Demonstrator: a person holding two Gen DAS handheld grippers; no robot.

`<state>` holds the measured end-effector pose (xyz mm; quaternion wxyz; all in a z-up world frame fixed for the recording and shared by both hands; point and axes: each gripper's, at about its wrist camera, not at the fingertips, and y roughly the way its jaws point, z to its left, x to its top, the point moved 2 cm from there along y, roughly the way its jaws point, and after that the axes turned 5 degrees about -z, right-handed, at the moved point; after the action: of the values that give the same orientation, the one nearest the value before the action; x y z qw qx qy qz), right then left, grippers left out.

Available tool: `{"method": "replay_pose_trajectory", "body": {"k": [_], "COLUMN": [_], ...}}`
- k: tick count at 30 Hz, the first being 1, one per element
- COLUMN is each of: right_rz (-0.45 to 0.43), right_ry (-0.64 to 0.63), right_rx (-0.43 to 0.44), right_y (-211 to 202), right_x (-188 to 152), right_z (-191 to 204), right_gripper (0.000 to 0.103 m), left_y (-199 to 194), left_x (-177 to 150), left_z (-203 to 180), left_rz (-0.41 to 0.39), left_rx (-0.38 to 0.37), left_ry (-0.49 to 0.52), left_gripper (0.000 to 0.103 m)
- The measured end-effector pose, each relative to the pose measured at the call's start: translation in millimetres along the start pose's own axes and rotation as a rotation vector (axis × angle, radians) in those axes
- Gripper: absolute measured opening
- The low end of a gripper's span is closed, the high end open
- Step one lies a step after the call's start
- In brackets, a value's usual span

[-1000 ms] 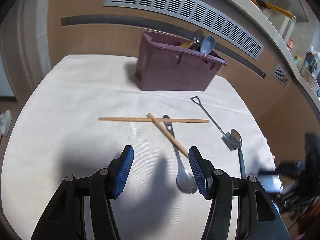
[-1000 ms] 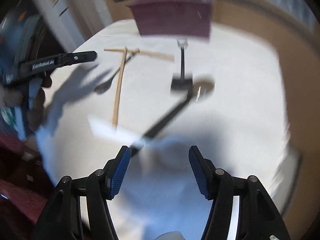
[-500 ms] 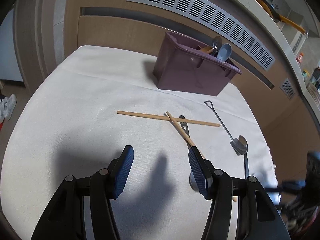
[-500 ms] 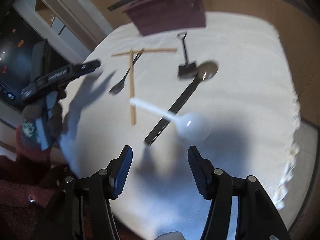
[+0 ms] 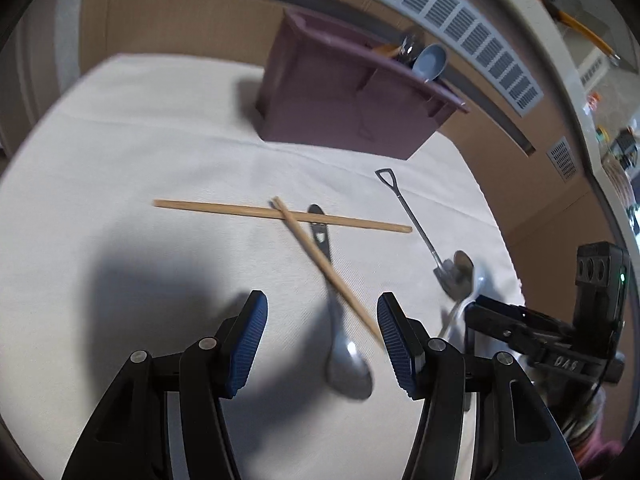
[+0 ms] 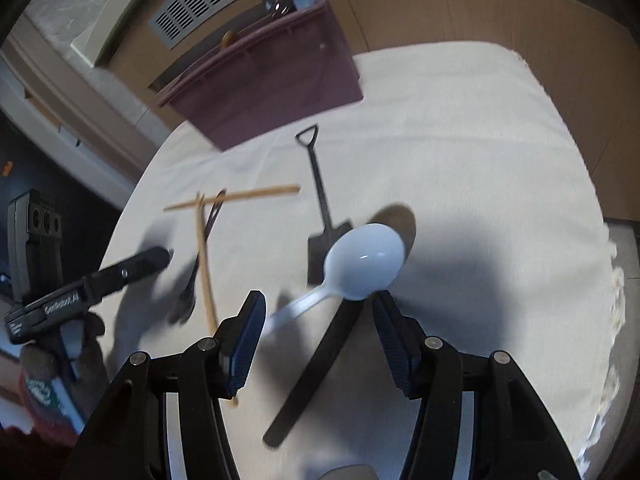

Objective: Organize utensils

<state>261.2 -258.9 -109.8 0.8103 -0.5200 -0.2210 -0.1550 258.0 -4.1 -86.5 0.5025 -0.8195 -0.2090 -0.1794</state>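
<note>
**That white spoon sits in a messy pile**

Both the left gripper [image 5: 322, 338] and right gripper [image 6: 318, 338] are spread wide, holding nothing. White spoon [image 6: 362, 262] lies across a black-handled spoon [image 6: 316, 364], in front of the purple caddy [image 6: 272, 92]. Pinching could easily snag both.

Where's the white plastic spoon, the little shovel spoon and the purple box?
white plastic spoon [image 6: 364, 260]: right wrist view, on the middle of its bowl.
shovel spoon [image 6: 318, 178]: right wrist view, on its dark handle shaft.
purple box [image 5: 332, 100]: left wrist view, on its front wall.
</note>
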Motion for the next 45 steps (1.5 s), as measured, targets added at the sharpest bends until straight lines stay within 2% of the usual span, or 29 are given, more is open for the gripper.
{"method": "replay_pose_trajectory", "body": {"k": [3,4,8,10,12,17,21,24,27,31,35,36,37,38,41,42,44,45], "right_rz": [-0.033,-0.039,-0.055,-0.061,-0.070,-0.080,-0.072,-0.086,-0.070,-0.049,-0.042,-0.036,-0.031,-0.022,0.035,0.056,0.067,0.069], "right_ry": [-0.023,-0.033,-0.064,-0.038,-0.014,-0.088,-0.276,-0.360,-0.375,-0.395,-0.359,-0.345,-0.335,-0.324,-0.329,-0.350,-0.387,-0.385], "right_rx": [-0.055,-0.070,-0.118,-0.118,-0.129,-0.223,-0.290,-0.270,-0.227,-0.221,-0.215,-0.214,-0.212,-0.206,-0.160,-0.163,-0.198,-0.199], "right_y": [1.5,1.0,-4.2,-5.7,-3.9,10.1,18.2,7.5,-6.3,-23.9,-33.7,-34.7,-34.7,-33.9,-26.8,-24.0,-20.9,-20.8], "right_x": [6.0,6.2,1.0,1.6,3.5,6.8,-5.8,-19.8,-30.2,-44.9,-52.9,-53.7,-53.8,-54.0,-56.7,-58.4,-62.2,-61.9], "right_z": [-2.5,-3.7,-10.2,-13.3,-13.0,7.8,31.0,31.6,18.5,5.7,-2.6,-3.0,-3.4,-3.6,3.7,7.1,13.0,13.1], "right_gripper": [0.053,0.053,0.053,0.053,0.054,0.058,0.057,0.056,0.056,0.058,0.062,0.064,0.065,0.071,0.100,0.103,0.103,0.103], "left_y": [18.3,24.8,32.6,29.3,19.0,-5.6,-18.7,-22.9,-15.1,9.9,32.0,34.7,35.9,36.6,34.4,33.4,31.7,32.5], "left_x": [9.7,11.3,-0.2,-13.1,-23.2,-29.6,-24.2,-20.7,-8.5,7.7,5.4,1.9,0.3,-1.8,-2.9,-2.1,2.1,5.5], "left_z": [-12.3,-21.3,-47.7,-52.6,-47.8,-16.2,12.2,21.1,20.3,-1.6,-41.6,-49.8,-53.2,-55.9,-53.1,-50.7,-43.5,-41.5], "left_rz": [0.020,0.023,0.028,0.031,0.035,0.039,0.044,0.053,0.038,0.025,0.060,0.062,0.058,0.050,0.047,0.048,0.053,0.060], "left_rx": [0.055,0.098,0.192,0.215,0.206,0.229,0.253,0.200,0.161,0.121,-0.018,-0.033,-0.023,-0.002,0.042,0.055,0.079,0.091], "left_ry": [0.020,0.063,0.262,0.367,0.411,0.410,0.291,0.192,0.131,0.188,0.302,0.331,0.345,0.359,0.340,0.326,0.272,0.237], "left_gripper": [0.058,0.058,0.058,0.058,0.058,0.058,0.058,0.058,0.058,0.058,0.058,0.058,0.058,0.058,0.056,0.055,0.044,0.042]}}
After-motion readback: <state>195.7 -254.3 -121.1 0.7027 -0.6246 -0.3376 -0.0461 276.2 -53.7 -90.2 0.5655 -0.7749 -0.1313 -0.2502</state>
